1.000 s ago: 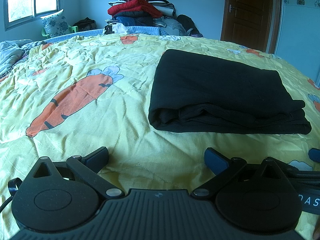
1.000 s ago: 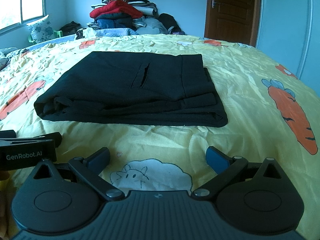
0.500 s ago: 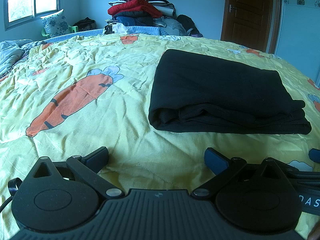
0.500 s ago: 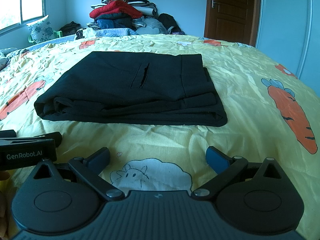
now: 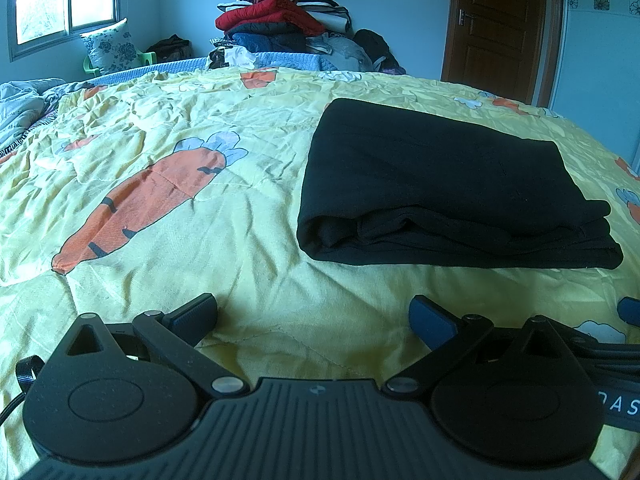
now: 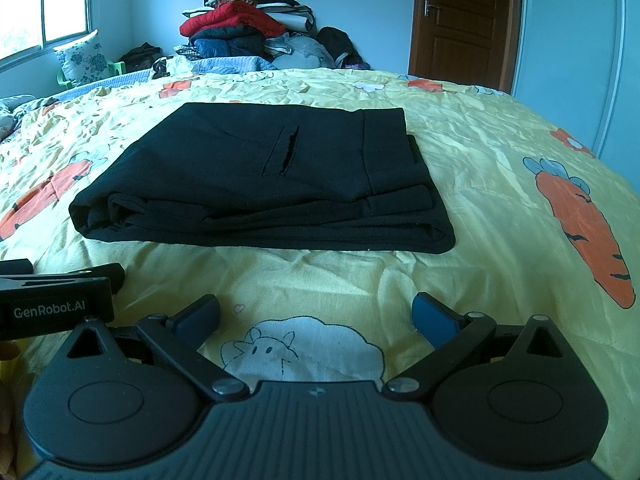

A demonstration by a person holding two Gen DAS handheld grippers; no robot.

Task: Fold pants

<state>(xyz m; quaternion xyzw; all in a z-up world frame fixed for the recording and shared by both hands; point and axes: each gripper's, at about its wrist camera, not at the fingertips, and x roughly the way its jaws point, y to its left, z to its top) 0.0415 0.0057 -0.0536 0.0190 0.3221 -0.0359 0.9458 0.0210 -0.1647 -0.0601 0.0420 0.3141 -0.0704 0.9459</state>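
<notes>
At twelve o'clock ahead of my right gripper, folded black pants lie on the yellow bedspread, both my grippers, left gripper too, spread wide, empty.

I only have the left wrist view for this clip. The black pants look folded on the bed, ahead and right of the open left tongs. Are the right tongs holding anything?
Observer: No. The right tongs are open and empty, over a sheep print, short of the pants.
Operator: Does the top layer of the pants show any detail? It is plain black in my view.
Observer: Yes, the right wrist view shows a pocket slit gaping slightly on the top layer.
</notes>
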